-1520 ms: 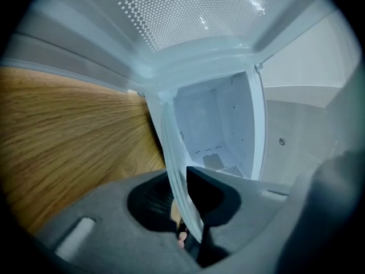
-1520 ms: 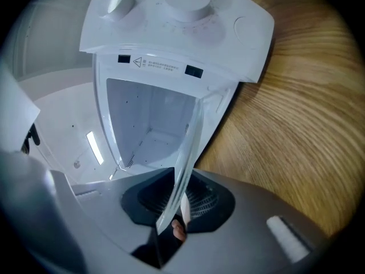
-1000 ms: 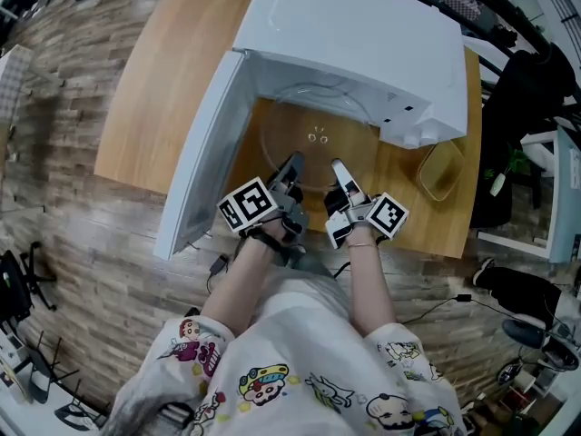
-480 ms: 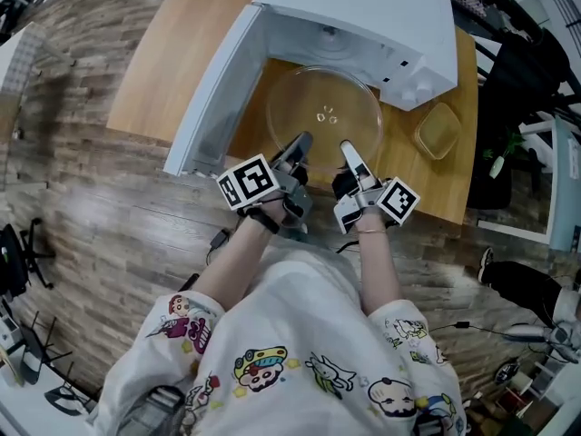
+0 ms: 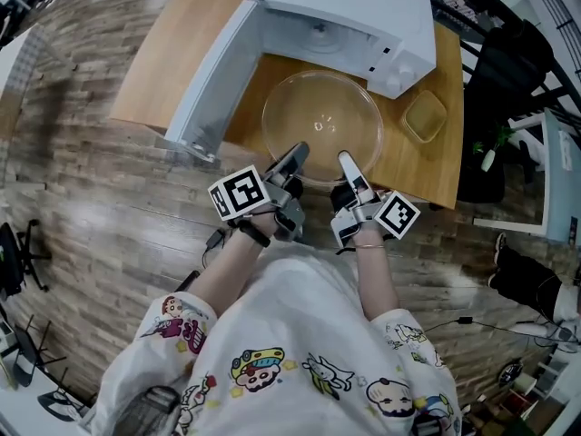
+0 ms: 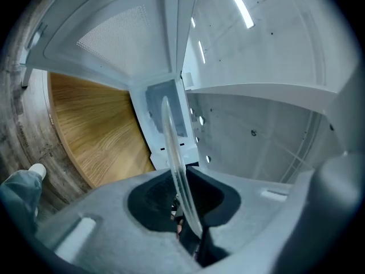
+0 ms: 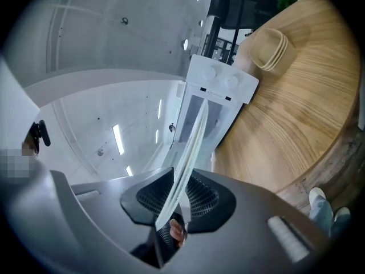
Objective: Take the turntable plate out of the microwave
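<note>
Out she comes! The turntable plate has cleared the microwave and hangs over the bench. The fingers of the left gripper and right gripper pinch its near rim. Seemingly only the set-down remains.

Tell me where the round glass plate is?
In the head view the round clear glass plate is central, outside the open white microwave, over the wooden table, near rim held by left gripper and right gripper.

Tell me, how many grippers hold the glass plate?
2. The left gripper grips the plate's near rim on the left; the right gripper grips the same rim just to its right.
</note>
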Demonstrator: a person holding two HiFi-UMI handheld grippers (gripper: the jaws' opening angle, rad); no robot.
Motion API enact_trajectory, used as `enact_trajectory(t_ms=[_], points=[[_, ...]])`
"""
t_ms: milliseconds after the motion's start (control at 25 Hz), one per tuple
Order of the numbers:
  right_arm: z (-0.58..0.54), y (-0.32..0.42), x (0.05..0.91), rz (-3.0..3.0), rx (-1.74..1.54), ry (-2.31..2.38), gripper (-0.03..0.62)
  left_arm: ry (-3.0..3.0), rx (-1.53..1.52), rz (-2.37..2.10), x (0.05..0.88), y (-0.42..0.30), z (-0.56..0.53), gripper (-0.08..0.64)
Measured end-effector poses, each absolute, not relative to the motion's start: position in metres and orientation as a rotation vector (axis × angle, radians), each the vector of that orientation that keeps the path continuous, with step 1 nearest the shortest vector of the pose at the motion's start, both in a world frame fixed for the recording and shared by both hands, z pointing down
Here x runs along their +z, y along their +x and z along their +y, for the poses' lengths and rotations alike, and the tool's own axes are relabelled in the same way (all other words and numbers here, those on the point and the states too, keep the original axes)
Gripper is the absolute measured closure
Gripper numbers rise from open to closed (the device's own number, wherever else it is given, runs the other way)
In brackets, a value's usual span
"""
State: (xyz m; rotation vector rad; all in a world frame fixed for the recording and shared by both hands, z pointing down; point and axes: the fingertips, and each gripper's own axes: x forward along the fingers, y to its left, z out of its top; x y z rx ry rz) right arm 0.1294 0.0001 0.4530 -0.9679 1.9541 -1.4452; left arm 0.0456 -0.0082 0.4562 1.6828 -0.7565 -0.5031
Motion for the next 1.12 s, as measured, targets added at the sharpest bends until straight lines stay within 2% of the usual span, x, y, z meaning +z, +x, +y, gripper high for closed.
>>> enact_trajectory(t_ms=[760,1120], points=[[0.1,0.136,0.422,2.087,-1.414,-0.918,0.509,1.668,-0.468,-0.723,0.436,0.052,0.103,0.514],[0.114,0.131,0.415,2.117,-1.402,-0.928,0.508,1.699,-0.444,-0.684,0.43,0.049,0.118,0.509]])
